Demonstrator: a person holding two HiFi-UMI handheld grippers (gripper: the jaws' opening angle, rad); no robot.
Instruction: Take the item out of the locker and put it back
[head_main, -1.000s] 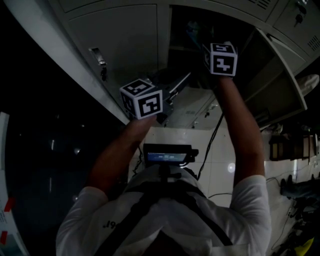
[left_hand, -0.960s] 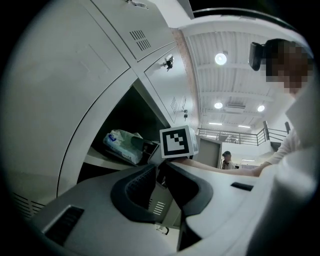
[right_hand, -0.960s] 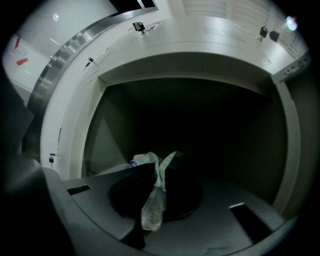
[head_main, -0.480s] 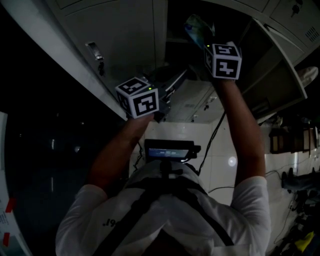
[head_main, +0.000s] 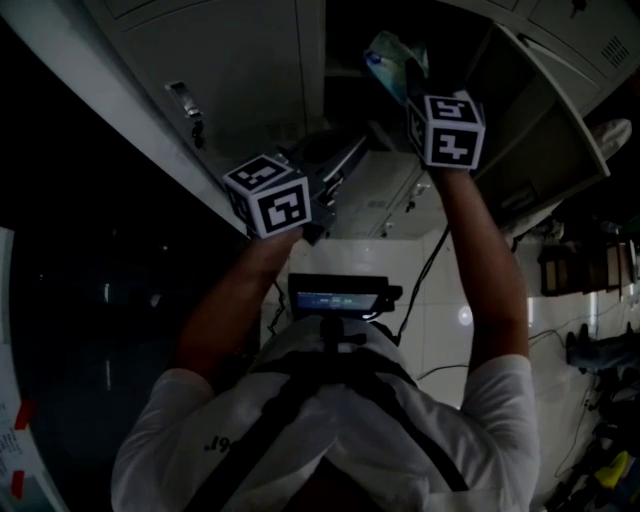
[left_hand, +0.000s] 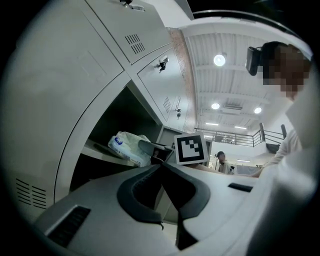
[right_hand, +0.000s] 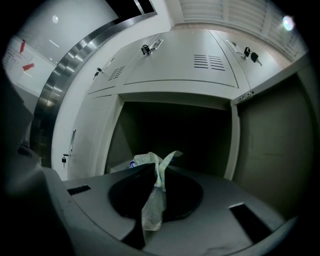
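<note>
The item is a pale plastic packet (head_main: 392, 62) with a blue mark. It sits at the mouth of the open locker (right_hand: 175, 130), over the front edge of the shelf (left_hand: 100, 152). My right gripper (head_main: 420, 95) is raised to it and shut on the packet's crumpled plastic end (right_hand: 154, 197), which hangs down between the jaws. In the left gripper view the same packet (left_hand: 127, 147) shows with the right gripper's jaws on its near end. My left gripper (left_hand: 161, 164) is lower and to the left, shut, with nothing in it. Its marker cube (head_main: 268, 195) shows in the head view.
The locker's door (right_hand: 280, 140) stands swung open on the right. Closed locker doors (head_main: 240, 70) with latches surround the opening, and a keyed door (right_hand: 200, 62) is above. A monitor (head_main: 338, 298) hangs on the person's chest. People stand in the background.
The right gripper has shifted slightly, and the packet now shows more fully above its marker cube. The left gripper has drifted a little to the left.
</note>
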